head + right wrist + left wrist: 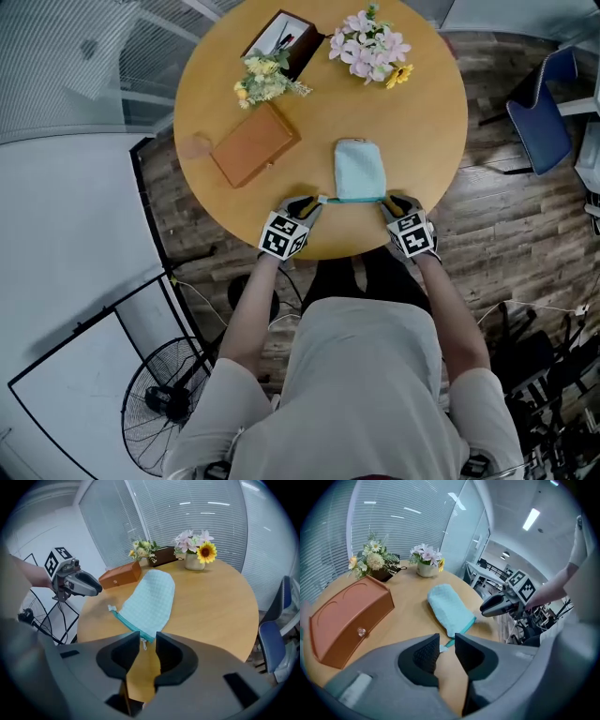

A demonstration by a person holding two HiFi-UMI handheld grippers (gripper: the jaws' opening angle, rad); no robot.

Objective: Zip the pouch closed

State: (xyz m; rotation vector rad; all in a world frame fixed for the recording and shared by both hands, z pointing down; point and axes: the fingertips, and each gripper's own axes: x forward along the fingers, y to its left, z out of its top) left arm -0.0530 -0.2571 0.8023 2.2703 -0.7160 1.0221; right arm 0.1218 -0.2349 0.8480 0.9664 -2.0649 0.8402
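Note:
A light blue pouch (359,169) lies on the round wooden table (422,103), its teal zipper (352,200) along the near edge. My left gripper (314,204) sits at the zipper's left end, jaws a little apart. In the left gripper view (446,641) the white end tab (443,648) lies between the tips, unpressed. My right gripper (389,206) is at the right end, open. In the right gripper view (148,639) the small zipper pull (143,643) hangs loose between its jaws, by the pouch (150,597).
A brown wooden box (255,143) lies left of the pouch. Yellow flowers (262,80), a dark box (281,39) and a pink bouquet (373,45) stand at the table's far side. A blue chair (544,108) is to the right, a fan (164,403) on the floor at left.

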